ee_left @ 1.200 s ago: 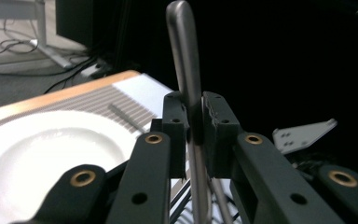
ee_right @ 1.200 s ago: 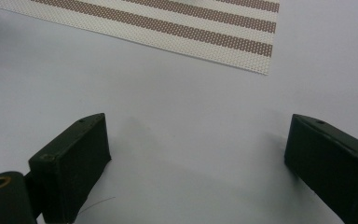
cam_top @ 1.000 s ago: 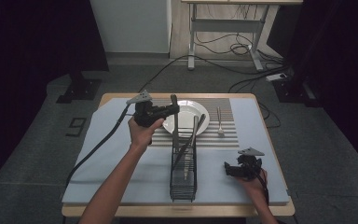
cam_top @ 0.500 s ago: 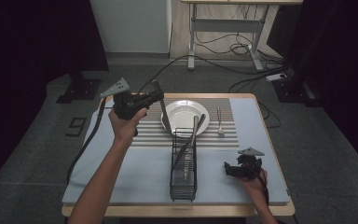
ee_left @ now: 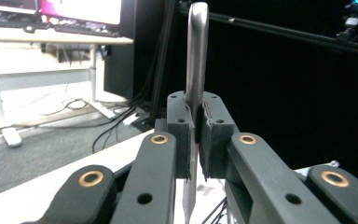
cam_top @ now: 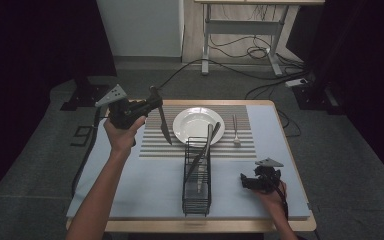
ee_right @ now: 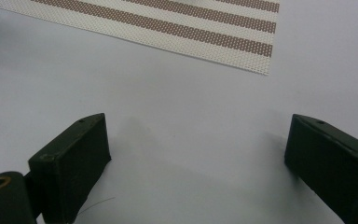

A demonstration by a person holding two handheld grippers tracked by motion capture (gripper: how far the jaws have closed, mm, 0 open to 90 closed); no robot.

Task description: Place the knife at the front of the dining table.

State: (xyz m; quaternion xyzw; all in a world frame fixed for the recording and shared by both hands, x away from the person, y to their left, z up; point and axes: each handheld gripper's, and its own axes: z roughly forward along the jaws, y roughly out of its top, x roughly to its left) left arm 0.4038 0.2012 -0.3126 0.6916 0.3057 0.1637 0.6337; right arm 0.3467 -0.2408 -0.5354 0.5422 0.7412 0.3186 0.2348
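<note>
Between the left gripper's two black jaws sits a knife, pinched tight across its flat metal, and the left gripper view shows the handle end rising straight up past the pads while the blade drops away below them. From the high view that knife hangs point-down from the jaws, up in the air over the left edge of the striped placemat, clear of everything under it. The person's left hand carries the gripper above the table's far left corner. Off to the blade's right lies a white plate on the placemat, and beyond that a fork, well apart from the jaws. Nearer the person stands a black wire rack with cutlery leaning in it. Over on the other side, the right gripper rests low by the table's near right corner, and the right gripper view has its jaws standing wide apart with just bare pale tabletop between them, a corner of the placemat lying ahead.
</note>
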